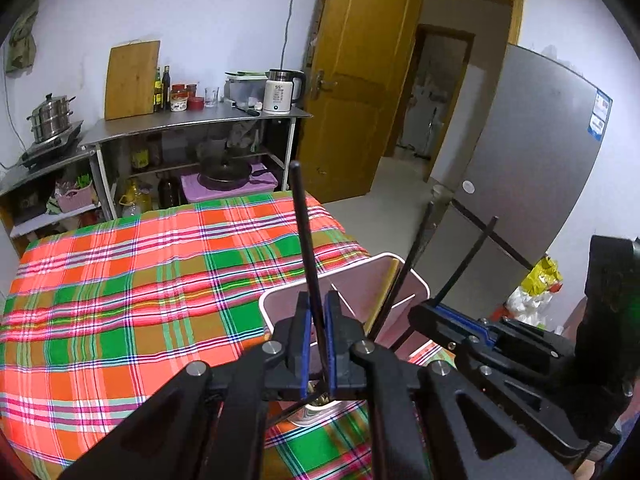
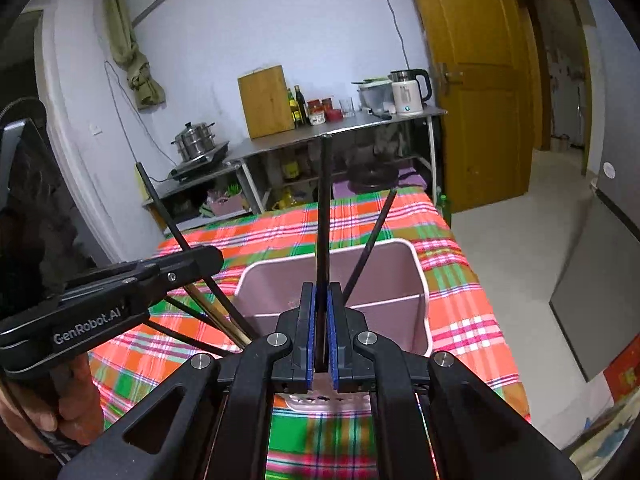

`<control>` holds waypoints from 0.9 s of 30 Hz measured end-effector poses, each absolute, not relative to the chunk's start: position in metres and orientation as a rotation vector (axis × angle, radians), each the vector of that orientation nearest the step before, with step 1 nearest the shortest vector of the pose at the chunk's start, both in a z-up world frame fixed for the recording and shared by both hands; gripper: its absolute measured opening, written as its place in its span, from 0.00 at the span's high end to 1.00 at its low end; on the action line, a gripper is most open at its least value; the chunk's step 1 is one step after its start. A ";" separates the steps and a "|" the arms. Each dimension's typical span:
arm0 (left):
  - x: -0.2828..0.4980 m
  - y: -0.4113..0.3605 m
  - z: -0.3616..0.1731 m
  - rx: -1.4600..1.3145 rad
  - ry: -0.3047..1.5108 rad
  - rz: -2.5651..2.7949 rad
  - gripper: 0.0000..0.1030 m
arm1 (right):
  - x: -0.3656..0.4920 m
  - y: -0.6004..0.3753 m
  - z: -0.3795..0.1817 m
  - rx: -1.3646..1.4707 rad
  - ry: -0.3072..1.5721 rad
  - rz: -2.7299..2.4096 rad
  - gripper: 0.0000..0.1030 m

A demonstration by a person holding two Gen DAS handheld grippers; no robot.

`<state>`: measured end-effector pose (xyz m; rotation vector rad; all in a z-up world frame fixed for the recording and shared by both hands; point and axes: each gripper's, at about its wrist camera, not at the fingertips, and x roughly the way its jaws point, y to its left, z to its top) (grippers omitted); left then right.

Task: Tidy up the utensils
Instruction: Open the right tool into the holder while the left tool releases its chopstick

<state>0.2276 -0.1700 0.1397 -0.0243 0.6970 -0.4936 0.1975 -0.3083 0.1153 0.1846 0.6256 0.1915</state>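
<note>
Chopsticks: my left gripper (image 1: 316, 344) clamps one black chopstick (image 1: 305, 240), my right gripper (image 2: 320, 344) another (image 2: 323, 216), both low-centre over the pink divided holder (image 2: 416, 276) holding several leaning sticks; plaid tablecloth (image 1: 120, 280) beneath, fridge (image 1: 540, 160) at right

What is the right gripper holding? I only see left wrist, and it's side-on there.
Observer: The right gripper is shut on one black chopstick, which stands nearly upright.
Operator: Lined up with the holder?
Observer: Yes. The pink holder sits straight ahead, just beyond the gripper.
Operator: How does my side look from there?
Observer: The left gripper comes in from the picture's left. It holds a second chopstick, which slants up and to the left.
</note>
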 end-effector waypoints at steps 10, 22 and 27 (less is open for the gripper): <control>0.213 -0.165 0.155 -0.019 0.632 -0.501 0.63 | 0.190 -0.303 0.125 0.169 0.611 0.211 0.90; 0.183 -0.138 0.170 -0.062 0.579 -0.482 0.62 | 0.151 -0.297 0.151 0.142 0.532 0.202 0.88; 0.163 -0.129 0.169 -0.065 0.557 -0.476 0.60 | 0.127 -0.292 0.154 0.126 0.506 0.189 0.86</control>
